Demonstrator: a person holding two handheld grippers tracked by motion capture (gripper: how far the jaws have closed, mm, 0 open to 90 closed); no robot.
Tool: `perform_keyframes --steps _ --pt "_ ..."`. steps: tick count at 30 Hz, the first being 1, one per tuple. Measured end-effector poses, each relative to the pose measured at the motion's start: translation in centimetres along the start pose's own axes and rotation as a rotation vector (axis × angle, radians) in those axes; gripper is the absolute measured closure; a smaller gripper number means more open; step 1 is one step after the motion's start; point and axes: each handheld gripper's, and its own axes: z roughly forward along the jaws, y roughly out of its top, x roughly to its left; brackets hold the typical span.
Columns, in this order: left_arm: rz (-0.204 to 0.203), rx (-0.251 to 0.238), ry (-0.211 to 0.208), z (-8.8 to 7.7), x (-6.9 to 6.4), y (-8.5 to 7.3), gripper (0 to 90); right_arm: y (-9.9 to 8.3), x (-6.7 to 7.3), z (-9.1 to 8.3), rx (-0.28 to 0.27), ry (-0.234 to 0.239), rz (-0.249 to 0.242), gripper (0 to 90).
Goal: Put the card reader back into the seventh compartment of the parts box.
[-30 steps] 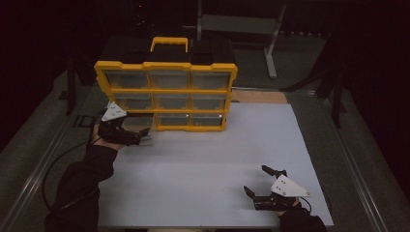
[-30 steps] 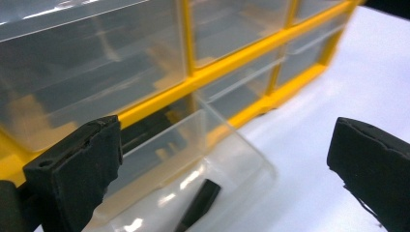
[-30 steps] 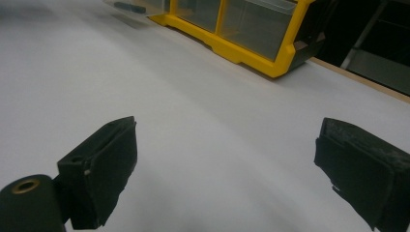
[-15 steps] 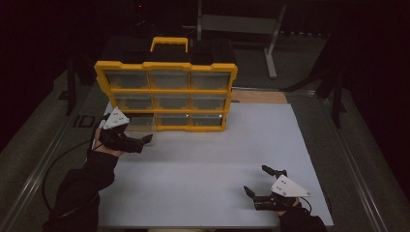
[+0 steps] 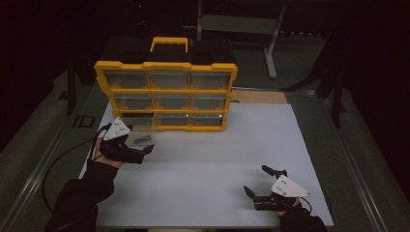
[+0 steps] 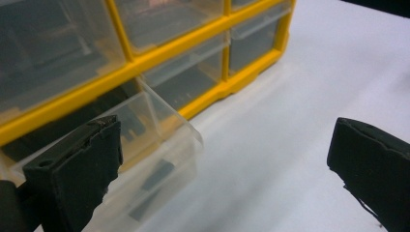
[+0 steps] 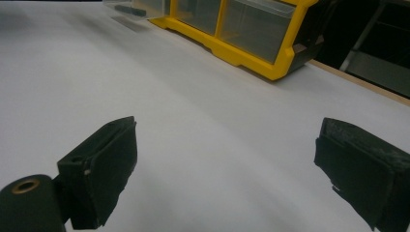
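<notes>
The left gripper (image 5: 140, 151) has its jaws spread wide with nothing between them. In the left gripper view, the clear drawer (image 6: 145, 159) sits just beside the left-hand jaw, pulled out of the bottom row of the yellow organizer (image 6: 145, 67); whether the jaw touches the drawer wall cannot be told. A few small dark parts (image 6: 157, 176) lie on the drawer floor, too blurred to identify. In the high view the same drawer (image 5: 138, 133) juts from the lower left corner of the organizer (image 5: 167, 89) onto the white worktop (image 5: 208, 159), with the left gripper just in front of it.

The right gripper (image 5: 258, 186) also has its jaws wide apart and empty. It hovers low over the near right part of the worktop, well apart from the organizer and the drawer. The right gripper view looks across bare white surface (image 7: 193, 125) toward the organizer's lower corner (image 7: 241, 43).

The organizer stands upright at the far side of the worktop, three rows of three clear drawers in a yellow frame, with a yellow carry handle (image 5: 169, 42) on top. No brand name, label or other writing can be read on the frame, the drawers or the grippers; the light is dim and the drawer fronts are plain. A grey metal stand (image 5: 241, 24) sits beyond the worktop.
</notes>
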Motion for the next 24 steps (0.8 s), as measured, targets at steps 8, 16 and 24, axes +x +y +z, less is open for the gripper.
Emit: perform_keyframes --steps 8,16,24 --pt "0.014 0.002 -0.023 -0.2 -1.4 -1.3 0.0 0.0 0.0 0.0 0.000 0.000 -0.003 7.9" --pt "0.031 0.008 -0.050 -0.4 -2.7 -2.4 0.0 0.0 0.1 0.0 -0.001 0.000 -0.002 7.9" --pt "0.023 0.014 -0.084 0.0 -4.2 -4.2 0.0 0.0 0.1 0.0 0.000 -0.001 -0.005 7.9"
